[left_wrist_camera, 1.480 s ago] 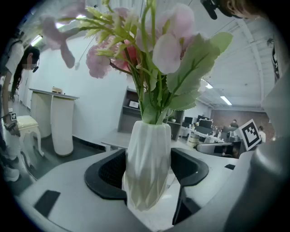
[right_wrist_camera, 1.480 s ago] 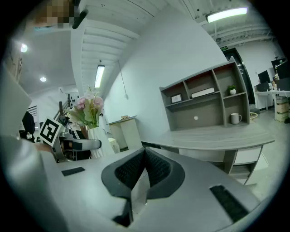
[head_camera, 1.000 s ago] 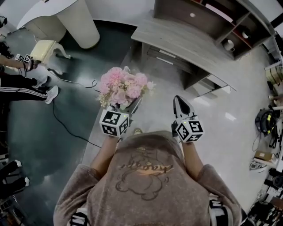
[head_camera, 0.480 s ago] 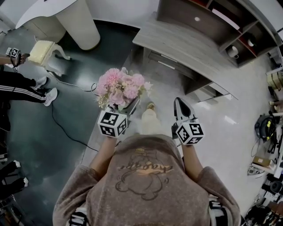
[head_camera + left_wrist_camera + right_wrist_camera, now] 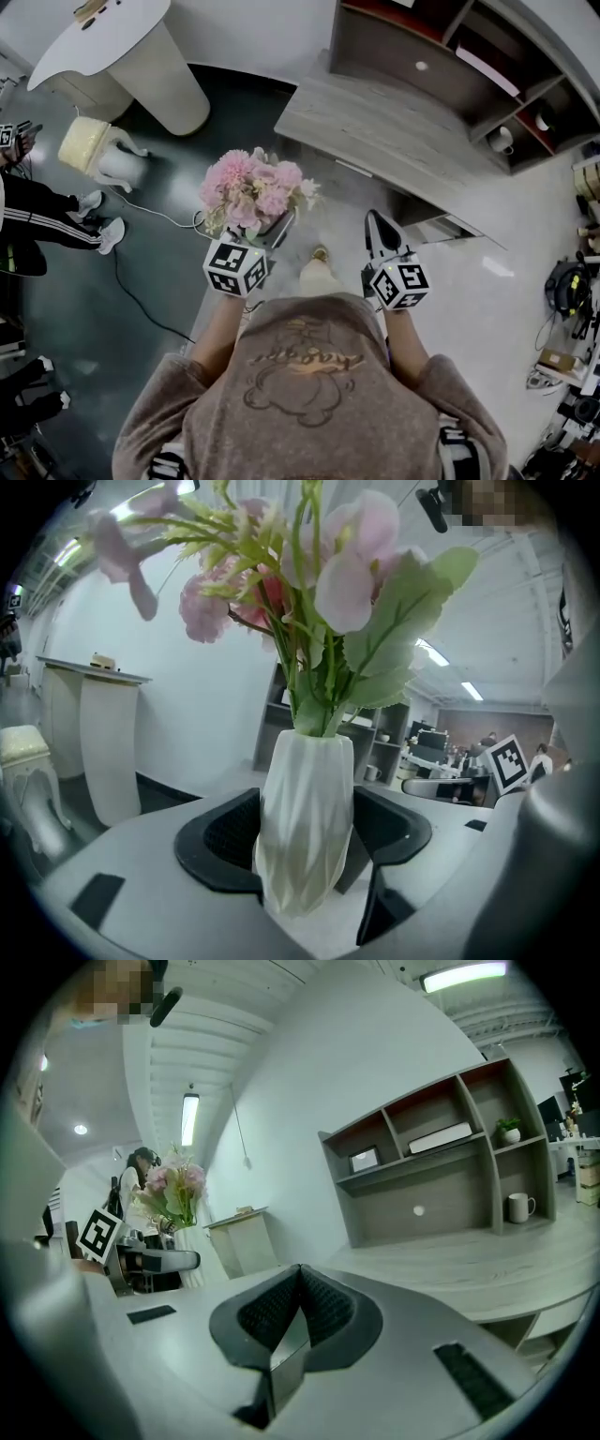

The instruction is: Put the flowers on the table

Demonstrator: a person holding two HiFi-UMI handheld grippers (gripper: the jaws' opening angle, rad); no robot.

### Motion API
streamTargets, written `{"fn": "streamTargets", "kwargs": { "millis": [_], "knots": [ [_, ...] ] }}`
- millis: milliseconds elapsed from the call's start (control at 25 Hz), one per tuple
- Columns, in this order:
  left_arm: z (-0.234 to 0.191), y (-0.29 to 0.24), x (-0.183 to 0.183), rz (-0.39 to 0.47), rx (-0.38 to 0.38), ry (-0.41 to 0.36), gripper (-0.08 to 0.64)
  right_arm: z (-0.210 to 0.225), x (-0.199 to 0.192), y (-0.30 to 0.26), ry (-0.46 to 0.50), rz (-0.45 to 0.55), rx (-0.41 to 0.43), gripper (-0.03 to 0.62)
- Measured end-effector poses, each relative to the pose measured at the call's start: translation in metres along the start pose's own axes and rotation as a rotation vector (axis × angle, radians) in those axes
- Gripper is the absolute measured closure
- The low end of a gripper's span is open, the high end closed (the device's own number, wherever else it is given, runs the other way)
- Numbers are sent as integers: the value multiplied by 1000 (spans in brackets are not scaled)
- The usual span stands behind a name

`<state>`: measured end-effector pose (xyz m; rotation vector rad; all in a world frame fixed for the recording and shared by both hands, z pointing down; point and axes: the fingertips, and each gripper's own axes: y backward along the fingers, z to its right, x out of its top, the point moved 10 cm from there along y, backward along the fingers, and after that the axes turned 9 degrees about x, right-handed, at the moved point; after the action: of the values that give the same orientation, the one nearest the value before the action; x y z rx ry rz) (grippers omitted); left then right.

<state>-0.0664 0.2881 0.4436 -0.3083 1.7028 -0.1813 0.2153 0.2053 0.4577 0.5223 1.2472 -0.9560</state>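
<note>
One grey table stands before us, with what looks like one mug at its far edge. Our left gripper clasps the single vase of pink flowers, aloft short of the near edge; our right gripper is clenched empty.

The grey wooden surface runs along the wall, with a shelf unit standing on its back edge. A white mug sits on the surface under the shelves. The upper bays hold a small frame, a flat white slab and a potted plant. The floor is dark at left and pale and glossy at right. A cable, a cushioned stool and a white pedestal are on the dark part.
</note>
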Motion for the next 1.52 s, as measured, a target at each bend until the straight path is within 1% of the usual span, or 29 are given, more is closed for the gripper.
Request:
{"fn": "streamTargets", "kwargs": {
  "millis": [280, 400, 600, 880, 1120, 1360, 1520],
  "knots": [
    [-9, -82, 44, 24, 17, -16, 239, 65, 38, -46, -6, 2, 2, 607],
    [-10, -104, 54, 34, 30, -18, 239, 86, 49, -56, -6, 4, 6, 607],
    [-14, -126, 61, 56, 42, -15, 239, 106, 53, -72, -4, 5, 15, 607],
    [-34, -162, 78, 65, 37, -24, 239, 120, 55, -106, -22, -21, 25, 607],
    [-59, -203, 96, 71, -8, -32, 239, 135, 61, -142, -23, -23, -6, 607],
    [-91, -257, 117, 52, -60, -51, 239, 146, 78, -189, -24, -32, -26, 607],
    [-108, -294, 134, 37, -114, -89, 239, 153, 90, -221, -26, -30, -54, 607]
  ]
}}
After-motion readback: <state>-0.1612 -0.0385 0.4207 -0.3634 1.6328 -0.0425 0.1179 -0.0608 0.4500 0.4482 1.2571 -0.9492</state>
